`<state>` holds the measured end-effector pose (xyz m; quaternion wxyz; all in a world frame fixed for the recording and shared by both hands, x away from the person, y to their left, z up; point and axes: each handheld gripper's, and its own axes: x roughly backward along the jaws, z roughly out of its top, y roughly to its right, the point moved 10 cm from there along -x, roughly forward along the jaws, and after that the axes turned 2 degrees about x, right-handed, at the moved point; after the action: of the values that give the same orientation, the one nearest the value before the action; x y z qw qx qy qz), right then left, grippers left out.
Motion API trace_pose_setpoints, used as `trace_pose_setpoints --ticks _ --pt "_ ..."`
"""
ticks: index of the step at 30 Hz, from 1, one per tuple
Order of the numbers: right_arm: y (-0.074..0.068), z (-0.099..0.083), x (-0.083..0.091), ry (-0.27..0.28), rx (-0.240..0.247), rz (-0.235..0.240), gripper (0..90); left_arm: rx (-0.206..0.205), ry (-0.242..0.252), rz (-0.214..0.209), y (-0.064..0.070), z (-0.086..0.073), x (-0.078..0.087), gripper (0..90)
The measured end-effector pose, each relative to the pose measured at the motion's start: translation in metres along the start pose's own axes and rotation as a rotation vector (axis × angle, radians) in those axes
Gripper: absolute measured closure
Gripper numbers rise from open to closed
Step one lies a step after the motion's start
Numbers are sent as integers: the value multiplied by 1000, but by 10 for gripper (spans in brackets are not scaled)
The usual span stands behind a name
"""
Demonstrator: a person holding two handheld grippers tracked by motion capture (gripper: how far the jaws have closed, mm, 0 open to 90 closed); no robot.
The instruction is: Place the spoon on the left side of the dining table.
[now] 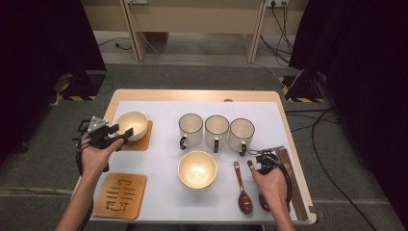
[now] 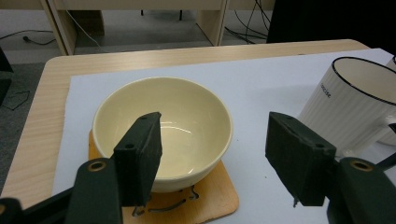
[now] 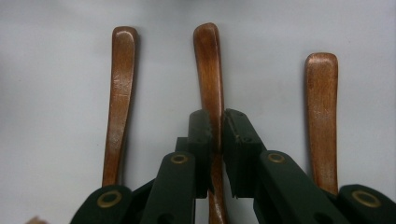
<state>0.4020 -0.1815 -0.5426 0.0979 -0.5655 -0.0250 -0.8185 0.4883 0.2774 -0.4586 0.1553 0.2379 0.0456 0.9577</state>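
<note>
Right gripper view is showing the right gripper (image 3: 218,128) fingers clamping the middle brown wooden spoon (image 3: 208,70), its handle running straight ahead; the left gripper (image 2: 215,156) fingers are standing apart.

far-left corner of table (image 1: 192,95): bowl (image 1: 132,124) on coaster (image 1: 143,143) | centre, far: three mugs (image 1: 217,130) in a row | centre, before mugs: second bowl (image 1: 197,169) | near-left corner: bare coaster (image 1: 120,195) | right, near: three spoons (image 3: 210,79) side by side, handles pointing far | right edge: slatted mat (image 1: 293,192)
</note>
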Motion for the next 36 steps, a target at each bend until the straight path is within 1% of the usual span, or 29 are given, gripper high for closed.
trace_pose_setpoints --ticks 3,6,7,10,14,17,18,20,22,23,27,32,36 --pt "-2 0 1 -4 -5 -3 825 0 1 0 0 0 0 357" --pt "-6 0 2 -6 10 -7 856 -1 1 0 0 0 0 358" --pt "-7 0 3 -9 19 -14 856 -1 2 0 0 0 0 358" --pt "-8 1 2 -16 21 -25 856 -1 4 0 1 0 0 359" --pt "-8 3 0 -27 12 -7 849 -1 4 -3 2 0 0 359" --pt "-10 2 -6 -44 20 20 836 -2 1 -5 2 0 -1 359" --pt "-11 3 -6 -45 14 16 838 -3 1 -3 2 -1 -1 359" --pt "-9 3 -6 -39 17 8 846 -3 1 -3 1 -1 0 359" --pt "-8 3 -6 -34 16 17 850 -4 3 -3 2 0 0 359" --pt "-8 2 -5 -33 4 22 851 -4 4 -3 2 0 0 360" --pt "-6 1 0 -7 -9 31 851 -6 8 -5 3 1 1 360" --pt "-7 0 5 18 -6 45 851 -8 9 -6 3 2 2 370" --pt "-9 -2 9 40 10 55 851 -7 13 -6 4 2 3 370"
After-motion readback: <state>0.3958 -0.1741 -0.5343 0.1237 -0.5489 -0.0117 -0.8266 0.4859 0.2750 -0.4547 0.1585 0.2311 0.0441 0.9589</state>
